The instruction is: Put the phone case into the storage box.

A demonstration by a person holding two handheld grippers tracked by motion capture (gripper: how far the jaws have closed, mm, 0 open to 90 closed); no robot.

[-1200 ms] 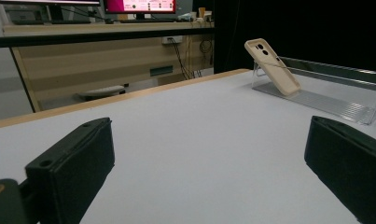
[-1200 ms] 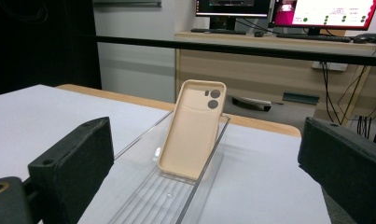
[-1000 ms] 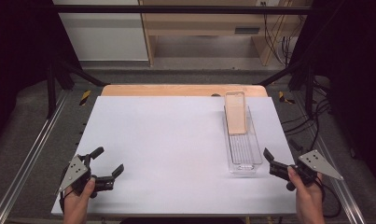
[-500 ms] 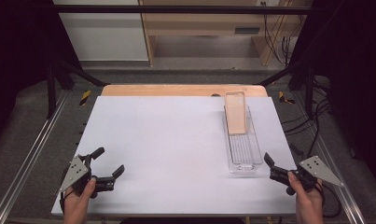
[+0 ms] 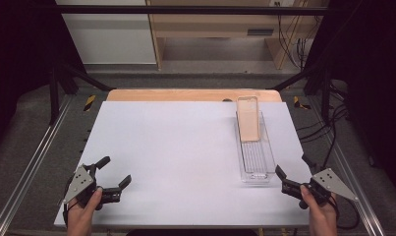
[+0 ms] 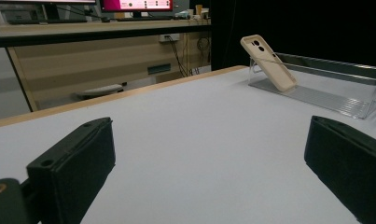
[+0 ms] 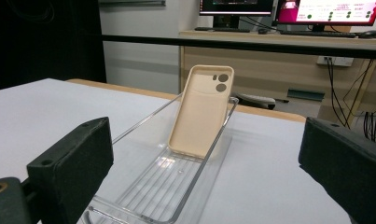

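A beige phone case [image 5: 248, 118] leans upright against the far end of a clear plastic tray [image 5: 257, 160] on the right half of the white table. My right gripper [image 5: 291, 164] hovers just off the tray's near right corner, open with nothing between its jaws. In the right gripper view the phone case [image 7: 202, 109] and the tray [image 7: 176, 186] lie straight ahead between the jaws. Over the table's front left corner my left gripper [image 5: 117, 170] stands open and holds nothing. From the left gripper view the phone case [image 6: 268, 63] and tray [image 6: 316, 95] sit far off to the right.
The white tabletop [image 5: 176, 147] has a wooden strip [image 5: 185, 94] along its far edge. Metal rails [image 5: 33, 157] run along both sides, with cables [image 5: 333, 123] at the right. A wooden desk [image 7: 269, 51] with monitors stands beyond the table.
My right gripper has drifted slightly back toward the table's front edge. The left gripper, the tray and the phone case have stayed put.
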